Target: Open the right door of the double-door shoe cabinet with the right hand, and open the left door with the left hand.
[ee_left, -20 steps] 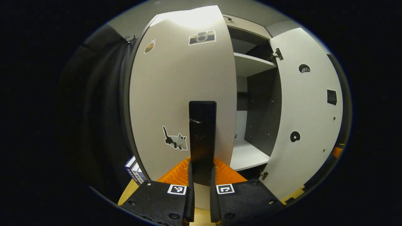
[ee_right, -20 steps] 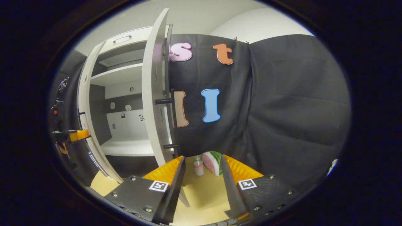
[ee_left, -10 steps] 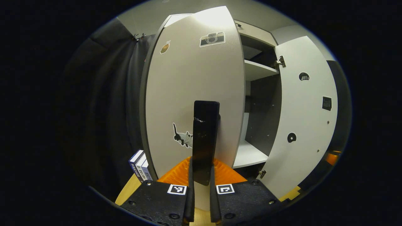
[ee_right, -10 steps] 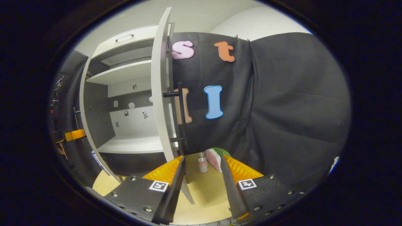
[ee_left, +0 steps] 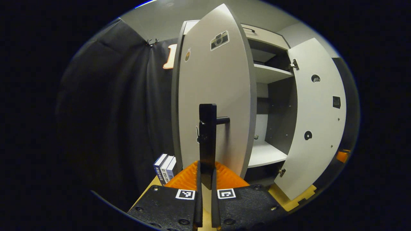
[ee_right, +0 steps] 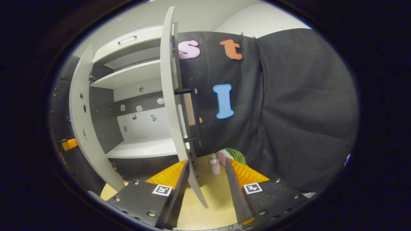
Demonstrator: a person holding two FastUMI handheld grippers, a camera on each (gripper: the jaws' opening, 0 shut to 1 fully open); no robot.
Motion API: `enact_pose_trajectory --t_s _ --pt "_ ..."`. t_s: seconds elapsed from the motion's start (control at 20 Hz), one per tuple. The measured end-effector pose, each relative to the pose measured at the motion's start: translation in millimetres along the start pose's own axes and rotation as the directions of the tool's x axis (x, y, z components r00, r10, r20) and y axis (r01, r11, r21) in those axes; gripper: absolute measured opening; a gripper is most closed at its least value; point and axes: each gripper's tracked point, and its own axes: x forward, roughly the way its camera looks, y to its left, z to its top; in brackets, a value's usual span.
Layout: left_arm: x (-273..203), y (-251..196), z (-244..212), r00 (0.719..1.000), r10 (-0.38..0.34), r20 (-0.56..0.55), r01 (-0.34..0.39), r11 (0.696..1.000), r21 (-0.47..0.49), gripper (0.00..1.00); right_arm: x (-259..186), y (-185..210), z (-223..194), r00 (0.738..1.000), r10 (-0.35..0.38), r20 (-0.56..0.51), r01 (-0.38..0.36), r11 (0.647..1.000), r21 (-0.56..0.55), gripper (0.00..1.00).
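Note:
The white shoe cabinet stands with both doors swung out. My left gripper is shut on the black bar handle of the left door, which carries a camera sticker. The right door hangs wide open at the right. In the right gripper view that right door is seen edge-on with its black handle facing the cloth. My right gripper is open, holding nothing, with the door's lower corner just ahead of its left finger. The left door shows at far left.
Inside the cabinet are a top shelf and a lower shelf. Books stand on the wooden floor left of the left door. A small bottle and a watermelon slice sit by the black cloth wall.
The left door has swung further open with my left gripper still on its handle; the cat sticker is now hidden behind the handle. The right gripper has edged closer to the right door.

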Motion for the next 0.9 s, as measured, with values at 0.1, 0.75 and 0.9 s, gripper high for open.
enact_pose_trajectory --t_s 0.1,0.75,0.9 --pt "-6 15 -1 0.999 0.033 -0.005 -0.032 0.999 0.008 0.07 -1 5 -2 1.0 0.011 -0.007 -0.011 1.0 0.001 0.61" --pt "-14 81 1 0.993 0.116 0.009 -0.116 0.993 0.003 0.0 -1 -1 1 1.0 -0.014 0.009 0.014 1.0 0.004 0.66" --pt "-14 87 1 0.995 0.094 0.01 -0.094 0.996 -0.002 0.0 -2 -4 1 1.0 -0.022 0.007 0.022 1.0 0.0 0.61"
